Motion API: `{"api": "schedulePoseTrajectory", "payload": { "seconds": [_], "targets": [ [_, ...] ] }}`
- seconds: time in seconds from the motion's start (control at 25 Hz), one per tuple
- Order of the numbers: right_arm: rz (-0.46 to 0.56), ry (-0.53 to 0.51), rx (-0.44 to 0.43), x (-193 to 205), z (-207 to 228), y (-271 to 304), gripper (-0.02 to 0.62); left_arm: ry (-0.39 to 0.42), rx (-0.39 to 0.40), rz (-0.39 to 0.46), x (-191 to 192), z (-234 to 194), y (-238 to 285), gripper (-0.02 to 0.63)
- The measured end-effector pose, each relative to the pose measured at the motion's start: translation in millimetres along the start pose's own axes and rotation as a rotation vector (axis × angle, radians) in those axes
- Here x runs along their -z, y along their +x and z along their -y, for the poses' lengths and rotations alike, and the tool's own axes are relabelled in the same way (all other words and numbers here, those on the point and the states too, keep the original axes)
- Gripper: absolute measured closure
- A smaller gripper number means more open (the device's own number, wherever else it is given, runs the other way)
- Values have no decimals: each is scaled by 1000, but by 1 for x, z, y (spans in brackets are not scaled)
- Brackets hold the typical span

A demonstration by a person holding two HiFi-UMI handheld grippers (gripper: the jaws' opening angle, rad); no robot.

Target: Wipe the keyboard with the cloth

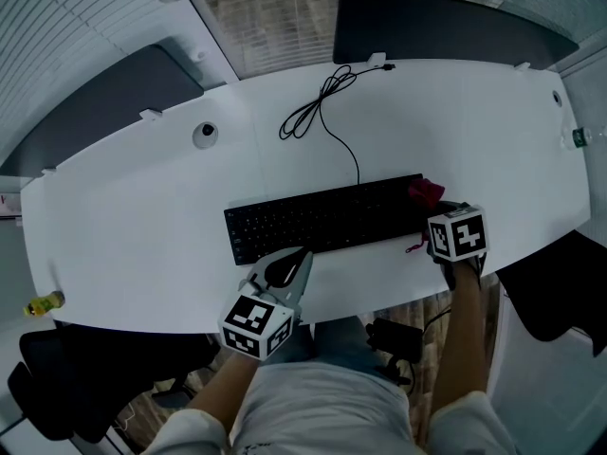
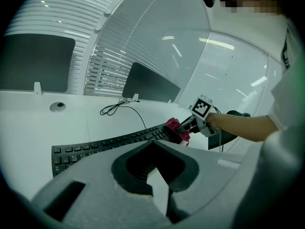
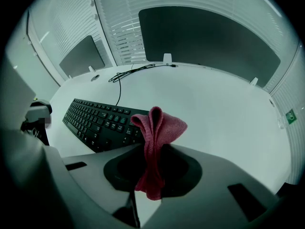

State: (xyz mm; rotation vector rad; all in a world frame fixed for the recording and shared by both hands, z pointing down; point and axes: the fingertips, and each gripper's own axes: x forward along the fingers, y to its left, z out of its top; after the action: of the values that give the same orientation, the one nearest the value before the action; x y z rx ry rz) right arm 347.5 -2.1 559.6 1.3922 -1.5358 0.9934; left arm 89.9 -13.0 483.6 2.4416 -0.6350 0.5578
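Wiping cloth (image 3: 156, 127): red and bunched, clamped in your right gripper (image 3: 151, 166). A folded tuft stands out past the fingers (image 3: 214, 168) and a shorter tail hangs behind the pinch.
Cloth place: in the head view the cloth (image 1: 426, 191) sits at the right end of the keyboard (image 1: 322, 218), over its far corner. In the left gripper view the cloth (image 2: 172, 125) looks to rest on the end keys.
Right gripper (image 1: 438, 207): your fingers are closed on the cloth. The gripper is held low at the keyboard's right end, near the front edge of the tabletop (image 1: 455, 121).
Left gripper (image 1: 300, 256): your fingers are closed with only a thin slit between them, and nothing is in them (image 2: 157, 185). The tip points at the keyboard's front edge, left of its middle and just short of it. You cannot tell whether it rests on the tabletop.
Keyboard: black, lying lengthwise across the middle of the tabletop, a little skewed, with its right end farther from you.
Cable (image 1: 318, 112): black. It leaves the keyboard's back edge and runs to a loose coil near the far edge.
Tabletop: white, with curved edges. A round port (image 1: 205, 134) is set in it at the far left, well apart from the keyboard.
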Motion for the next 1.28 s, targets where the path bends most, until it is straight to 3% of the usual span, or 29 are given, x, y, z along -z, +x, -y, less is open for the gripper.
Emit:
{"api": "schedulePoseTrajectory", "payload": {
  "seconds": [0.44, 0.88, 1.28],
  "targets": [
    [3, -10, -39, -9, -34, 5, 525, -18, -25, 18, 4, -16, -19, 595],
    [12, -44, -130, -23, -96, 14, 525, -31, -42, 35, 5, -32, -41, 595],
    [0, -96, -154, -32, -147, 18, 525, -45, -50, 45, 11, -44, -62, 595]
  ]
}}
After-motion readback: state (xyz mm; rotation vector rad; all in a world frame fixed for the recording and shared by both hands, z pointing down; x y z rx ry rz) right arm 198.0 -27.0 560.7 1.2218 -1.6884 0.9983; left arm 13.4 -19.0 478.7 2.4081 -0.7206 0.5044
